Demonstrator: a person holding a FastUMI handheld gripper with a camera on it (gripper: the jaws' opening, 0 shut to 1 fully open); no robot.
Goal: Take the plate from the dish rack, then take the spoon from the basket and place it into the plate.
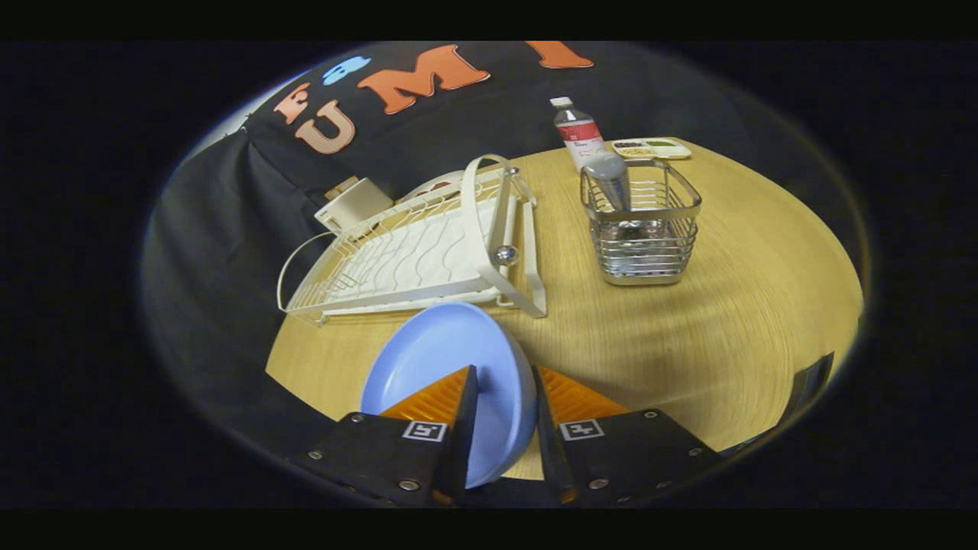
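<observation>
Hand-held gripper [500,389] clamped on blue plate [451,374] (bottle [578,134] label seemingly unreadable) before rack [416,248].

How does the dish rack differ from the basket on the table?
The dish rack is white, wide, low and sloped; the basket is silvery metal, small, tall and square. The rack stands with no dishes in it, since the plate is clamped between the gripper fingers, while the basket holds the spoon. Both are wire-built and stand on the table.
</observation>
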